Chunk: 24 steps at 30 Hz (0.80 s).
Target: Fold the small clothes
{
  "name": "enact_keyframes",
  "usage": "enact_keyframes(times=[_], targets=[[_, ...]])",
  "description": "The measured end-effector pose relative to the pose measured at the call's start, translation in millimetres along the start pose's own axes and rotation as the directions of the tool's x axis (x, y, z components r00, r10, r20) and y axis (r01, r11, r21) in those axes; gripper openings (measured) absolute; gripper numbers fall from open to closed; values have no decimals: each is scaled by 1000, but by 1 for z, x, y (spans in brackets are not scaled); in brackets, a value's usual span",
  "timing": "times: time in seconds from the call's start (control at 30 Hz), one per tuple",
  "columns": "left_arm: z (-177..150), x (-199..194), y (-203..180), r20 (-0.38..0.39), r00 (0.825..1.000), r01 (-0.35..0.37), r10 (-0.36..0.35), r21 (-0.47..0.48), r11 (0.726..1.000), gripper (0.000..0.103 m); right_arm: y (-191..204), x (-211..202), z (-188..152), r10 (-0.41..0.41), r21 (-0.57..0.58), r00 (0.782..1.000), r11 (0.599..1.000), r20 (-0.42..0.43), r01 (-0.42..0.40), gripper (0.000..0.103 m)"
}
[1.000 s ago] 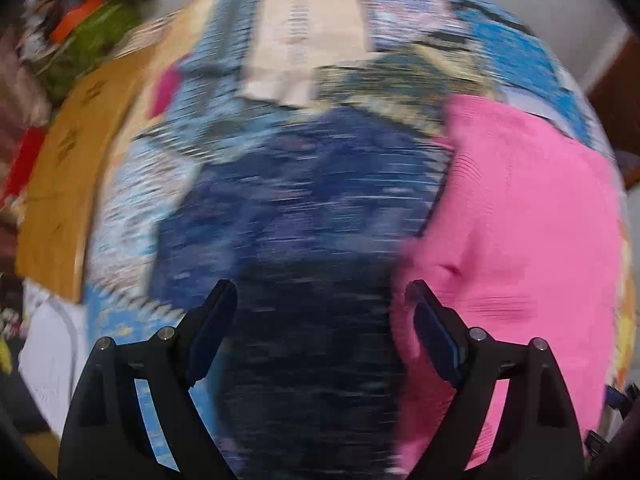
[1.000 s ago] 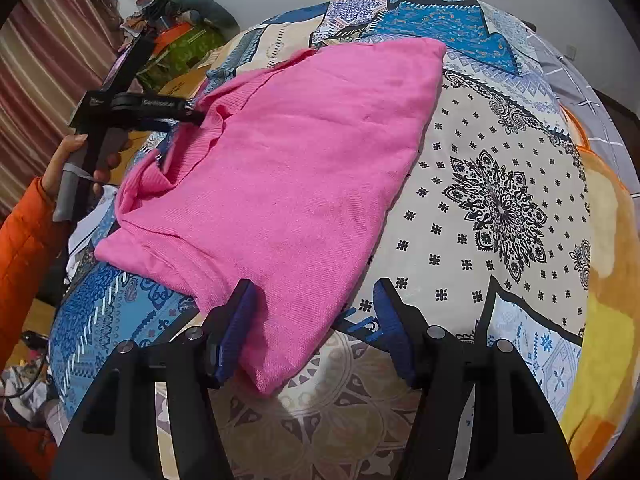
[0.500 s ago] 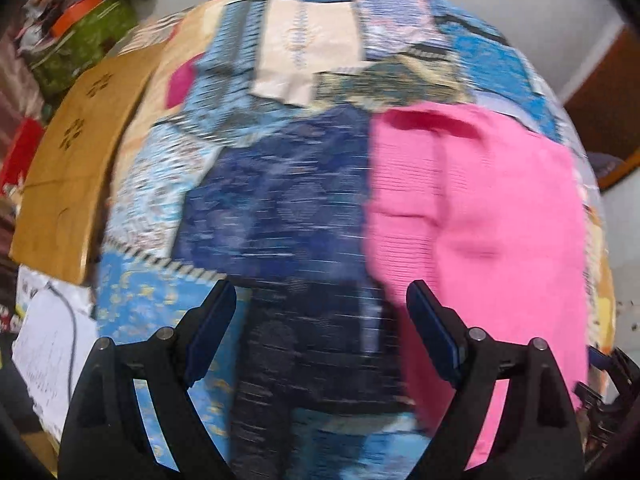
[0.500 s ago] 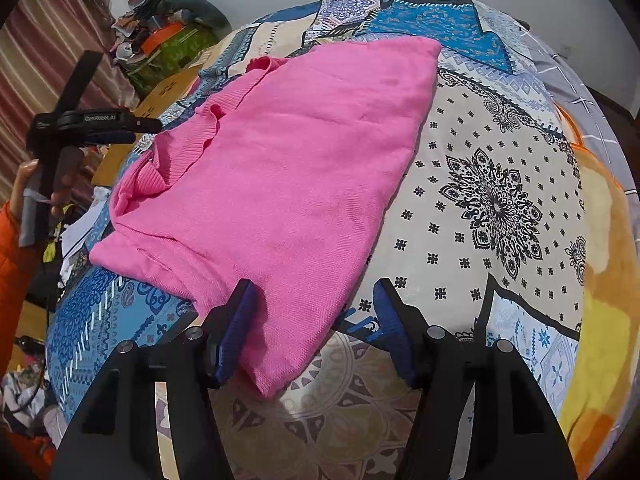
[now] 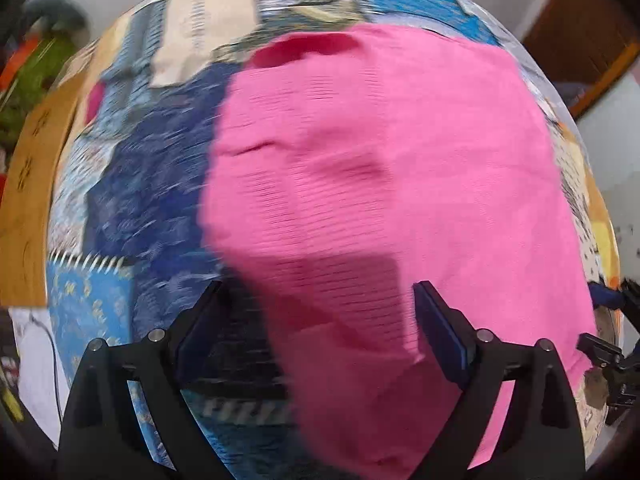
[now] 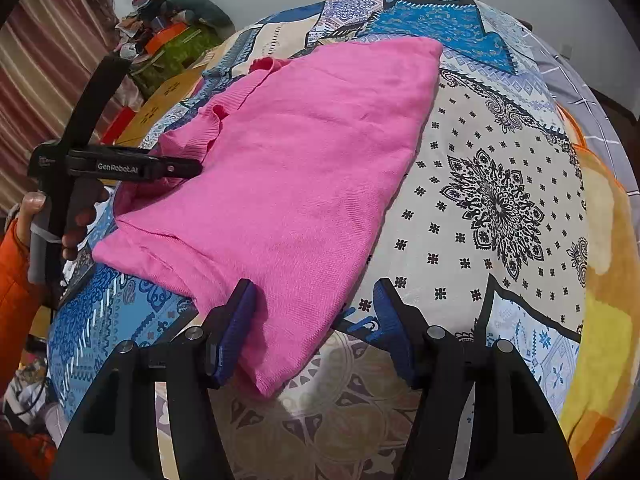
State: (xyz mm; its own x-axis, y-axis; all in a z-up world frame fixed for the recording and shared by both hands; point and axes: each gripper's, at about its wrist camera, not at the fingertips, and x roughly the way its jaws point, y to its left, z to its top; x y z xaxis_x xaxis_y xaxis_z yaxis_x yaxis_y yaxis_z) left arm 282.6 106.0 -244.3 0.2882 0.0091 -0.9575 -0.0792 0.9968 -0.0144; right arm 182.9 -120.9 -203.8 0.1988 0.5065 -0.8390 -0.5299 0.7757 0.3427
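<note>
One pink knitted garment (image 6: 288, 184) lies spread on the patchwork-printed bedspread (image 6: 496, 208), folded into a rough wedge with its ribbed edge bunched toward the left side. What sort of garment it is I cannot say; any sleeves or collar are tucked out of sight, and the near corner hangs between the right gripper's blue pads.

The right gripper (image 6: 316, 320) has its jaws apart, one pad against the pink cloth's edge, the other over bare bedspread; nothing is pinched. The left gripper (image 5: 318, 320) also stands with its jaws wide apart above the garment's near-left part. Its own view is smeared with blur, so the bedspread's pattern and the cloth's weave barely read there. Seen from the right wrist, it is held in a hand (image 6: 76, 220) with an orange sleeve (image 6: 14, 280), mostly cut off at the frame's edge.

Far left, a heap of clutter (image 6: 168, 36) and a tan board (image 5: 28, 200) show only in part.
</note>
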Motion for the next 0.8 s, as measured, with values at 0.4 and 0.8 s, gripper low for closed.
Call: enact_keyframes(times=[0.4,0.8], targets=[[-42,-18,101,-12,992,-124,124,-200,972,97,2,0,-1,-13,-7,1000,1000,2,13,57],[-10,-36,73,46,997,-46,55,-178,983,96,-2,0,5,4,11,1000,1000,-14,-3,57]])
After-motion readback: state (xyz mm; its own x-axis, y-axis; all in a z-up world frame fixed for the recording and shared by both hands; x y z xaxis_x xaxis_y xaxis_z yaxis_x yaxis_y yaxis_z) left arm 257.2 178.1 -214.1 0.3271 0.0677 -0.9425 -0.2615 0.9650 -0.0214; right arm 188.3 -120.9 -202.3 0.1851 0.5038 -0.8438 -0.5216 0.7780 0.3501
